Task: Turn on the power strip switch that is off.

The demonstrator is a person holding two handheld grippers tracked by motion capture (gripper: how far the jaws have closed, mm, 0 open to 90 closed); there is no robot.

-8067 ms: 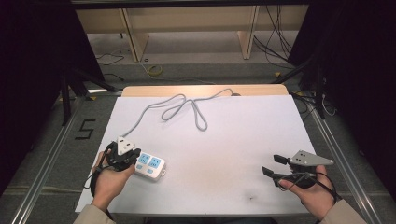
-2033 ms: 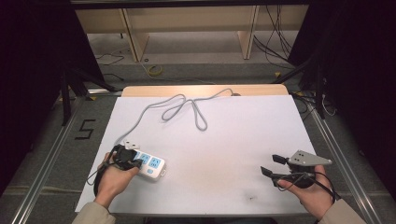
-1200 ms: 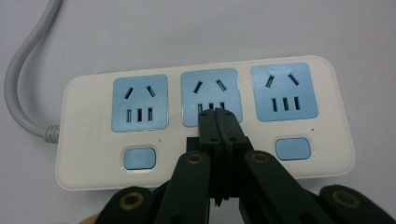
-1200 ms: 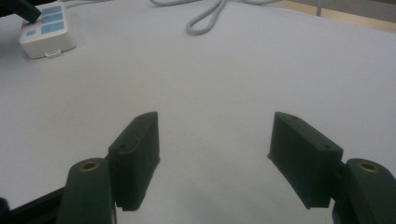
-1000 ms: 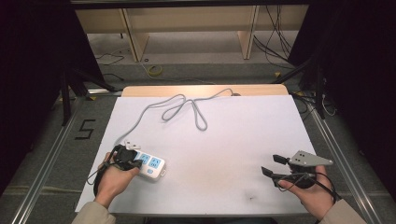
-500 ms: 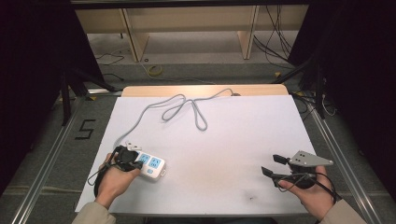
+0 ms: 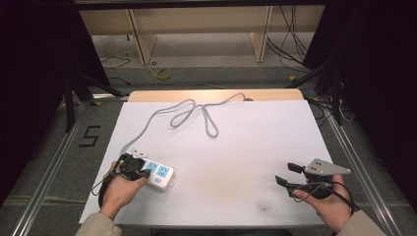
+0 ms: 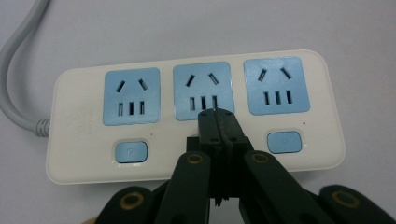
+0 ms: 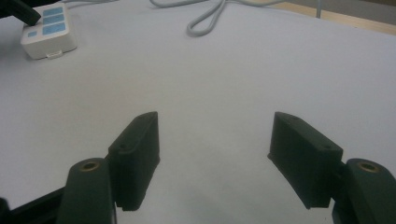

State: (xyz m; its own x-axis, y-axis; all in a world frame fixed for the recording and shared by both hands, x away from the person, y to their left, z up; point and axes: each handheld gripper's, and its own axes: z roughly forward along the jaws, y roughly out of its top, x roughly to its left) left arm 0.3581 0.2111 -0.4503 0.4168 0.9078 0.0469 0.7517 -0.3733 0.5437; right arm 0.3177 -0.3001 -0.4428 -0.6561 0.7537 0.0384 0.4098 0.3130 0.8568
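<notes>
Left gripper (image 8: pixel 217 114) pressed shut, tips over the middle of a white rectangular plastic power strip (image 8: pixel 191 116) with three blue sockets (middle switch hidden under the jaws). Right gripper (image 9: pixel 212 154) spread wide over bare white table (image 9: pixel 261 70), strip far ahead, grey looped cable (image 9: pixel 205 18) beyond.

The high view looks forward and down from above the near edge of the counter (image 7: pixel 255 147), taking in its whole top. The left gripper view sits close over the power strip (image 8: pixel 187 116), facing straight down. The right gripper view looks low across the counter; it shares the strip and cable (image 9: pixel 205 18).
</notes>
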